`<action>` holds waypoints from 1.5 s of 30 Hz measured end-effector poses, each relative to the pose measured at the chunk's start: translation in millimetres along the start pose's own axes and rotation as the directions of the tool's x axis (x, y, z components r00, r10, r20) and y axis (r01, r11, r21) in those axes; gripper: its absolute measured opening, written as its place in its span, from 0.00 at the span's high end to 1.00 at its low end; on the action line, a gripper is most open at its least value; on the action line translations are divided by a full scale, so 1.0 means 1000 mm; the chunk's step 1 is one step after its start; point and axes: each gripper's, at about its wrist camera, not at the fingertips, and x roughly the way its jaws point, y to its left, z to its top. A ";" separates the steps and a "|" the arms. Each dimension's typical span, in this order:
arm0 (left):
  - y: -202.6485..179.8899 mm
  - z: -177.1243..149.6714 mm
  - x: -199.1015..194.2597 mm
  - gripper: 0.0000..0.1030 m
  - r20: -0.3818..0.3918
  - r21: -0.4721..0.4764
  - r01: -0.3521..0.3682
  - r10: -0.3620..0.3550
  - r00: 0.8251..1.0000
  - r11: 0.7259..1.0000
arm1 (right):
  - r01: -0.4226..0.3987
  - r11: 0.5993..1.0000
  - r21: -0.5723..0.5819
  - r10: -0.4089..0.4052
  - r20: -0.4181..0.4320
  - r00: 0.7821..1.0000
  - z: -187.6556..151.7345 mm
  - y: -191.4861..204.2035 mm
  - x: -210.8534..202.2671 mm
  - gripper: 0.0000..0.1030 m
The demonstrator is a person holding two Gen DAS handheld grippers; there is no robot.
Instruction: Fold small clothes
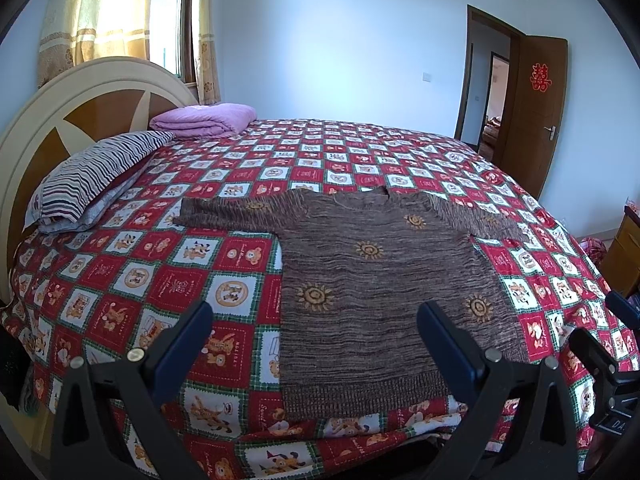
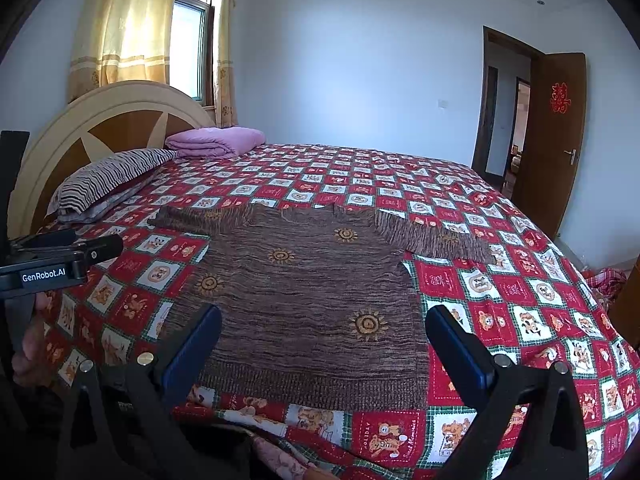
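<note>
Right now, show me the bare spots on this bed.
Free: the bedspread between the striped pillow and brown sweater, plus the far stretch toward the door. Crowded: the headboard corner, with pillow and folded purple blanket.

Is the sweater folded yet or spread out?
Spread out. The sweater lies flat on the bed, both sleeves stretched sideways, hem nearest the cameras, no fold visible.

Left view: looks from the bed's [image 1: 120, 264] near edge toward the far wall.
Right view: same way, slightly right.
Both see: sweater [image 1: 360, 280], pillow [image 2: 108, 180], door [image 2: 560, 140].
</note>
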 end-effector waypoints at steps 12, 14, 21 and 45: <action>0.001 -0.008 0.006 0.00 -0.012 -0.003 0.004 -0.004 1.000 1.000 | -0.002 1.000 0.001 0.002 -0.015 1.000 -0.001 -0.001 0.005 0.01; 0.001 -0.009 0.007 0.00 -0.016 -0.003 0.004 -0.004 1.000 1.000 | -0.003 1.000 0.000 0.003 -0.014 1.000 -0.001 -0.001 0.005 0.01; 0.003 -0.006 0.021 0.00 -0.033 0.009 -0.007 0.007 0.999 1.000 | -0.022 1.000 0.013 0.023 -0.021 1.000 -0.004 -0.013 0.020 0.01; -0.006 0.041 0.179 0.00 -0.115 0.123 -0.051 0.066 0.991 0.991 | 0.165 0.957 0.239 -0.108 -0.232 0.967 -0.003 -0.173 0.179 0.21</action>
